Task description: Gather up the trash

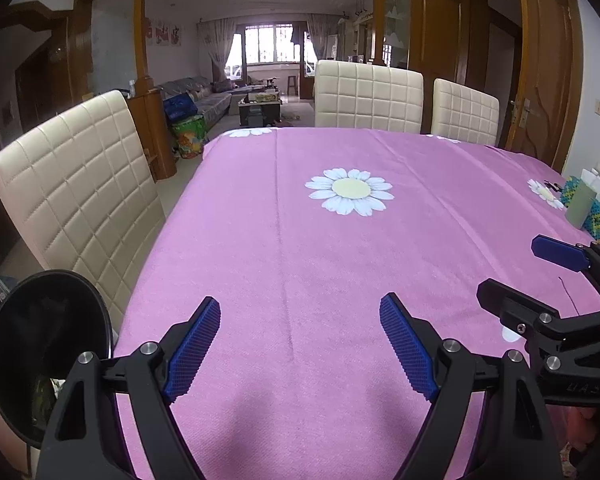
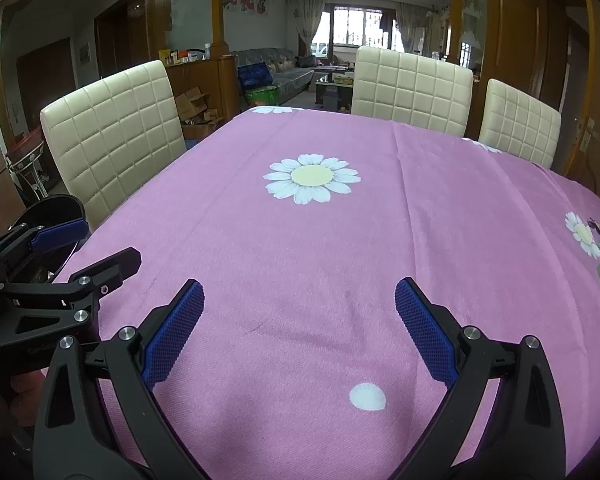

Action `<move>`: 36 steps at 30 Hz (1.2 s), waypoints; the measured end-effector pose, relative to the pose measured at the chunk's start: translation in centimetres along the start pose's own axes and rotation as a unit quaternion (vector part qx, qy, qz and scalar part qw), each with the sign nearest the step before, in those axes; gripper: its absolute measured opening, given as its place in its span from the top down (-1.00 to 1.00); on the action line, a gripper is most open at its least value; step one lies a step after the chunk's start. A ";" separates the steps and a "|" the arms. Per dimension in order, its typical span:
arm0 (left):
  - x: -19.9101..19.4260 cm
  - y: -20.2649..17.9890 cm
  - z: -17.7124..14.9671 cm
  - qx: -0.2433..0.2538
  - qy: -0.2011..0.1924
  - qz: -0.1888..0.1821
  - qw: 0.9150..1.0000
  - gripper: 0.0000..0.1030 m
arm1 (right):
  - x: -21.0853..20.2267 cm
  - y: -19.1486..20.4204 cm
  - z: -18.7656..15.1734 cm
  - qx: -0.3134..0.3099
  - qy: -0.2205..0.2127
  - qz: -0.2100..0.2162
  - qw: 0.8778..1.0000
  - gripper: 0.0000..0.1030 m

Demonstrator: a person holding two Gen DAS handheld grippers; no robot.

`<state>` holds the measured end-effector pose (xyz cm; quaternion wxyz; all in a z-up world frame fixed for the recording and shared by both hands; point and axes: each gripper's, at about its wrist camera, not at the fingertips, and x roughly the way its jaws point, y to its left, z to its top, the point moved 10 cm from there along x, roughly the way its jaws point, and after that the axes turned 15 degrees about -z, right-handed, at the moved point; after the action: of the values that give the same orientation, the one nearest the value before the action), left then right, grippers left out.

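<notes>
Left tongs [image 1: 300,344] and right tongs [image 2: 299,332]: each a pair of matte black plastic arms with triangular cut-outs, hinged by silver round-headed screws, and ending in flat royal-blue pads [image 1: 194,350] with a fine cross-hatched grip texture. Faint embossed lettering marks the black housing of each, unreadable here.

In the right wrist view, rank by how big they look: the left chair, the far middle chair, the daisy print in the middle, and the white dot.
1. Left chair, though it is nearer the camera
2. Middle chair
3. Daisy
4. White dot
</notes>
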<state>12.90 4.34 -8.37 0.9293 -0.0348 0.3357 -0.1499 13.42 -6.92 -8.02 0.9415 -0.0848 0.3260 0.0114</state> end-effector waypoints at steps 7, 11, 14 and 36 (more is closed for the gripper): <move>0.1 0.1 -0.2 0.001 0.002 0.002 1.000 -0.56 | 0.1 0.0 0.0 0.001 0.001 0.001 1.000 -0.85; 0.1 0.1 -0.2 0.004 0.001 0.004 1.000 -0.56 | 0.0 -0.1 -0.1 0.001 0.001 -0.002 1.000 -0.85; 0.0 0.1 -0.2 0.004 0.000 0.005 1.000 -0.56 | 0.0 -0.1 -0.2 0.000 0.000 -0.002 1.000 -0.85; -0.4 0.4 0.1 0.011 -0.005 0.018 1.000 -0.56 | -0.1 -0.1 -0.4 0.002 0.001 -0.002 1.000 -0.85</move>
<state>12.80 4.87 -8.08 0.9340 -0.0197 0.3295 -0.1368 13.16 -7.08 -8.24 0.9413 -0.0837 0.3270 0.0093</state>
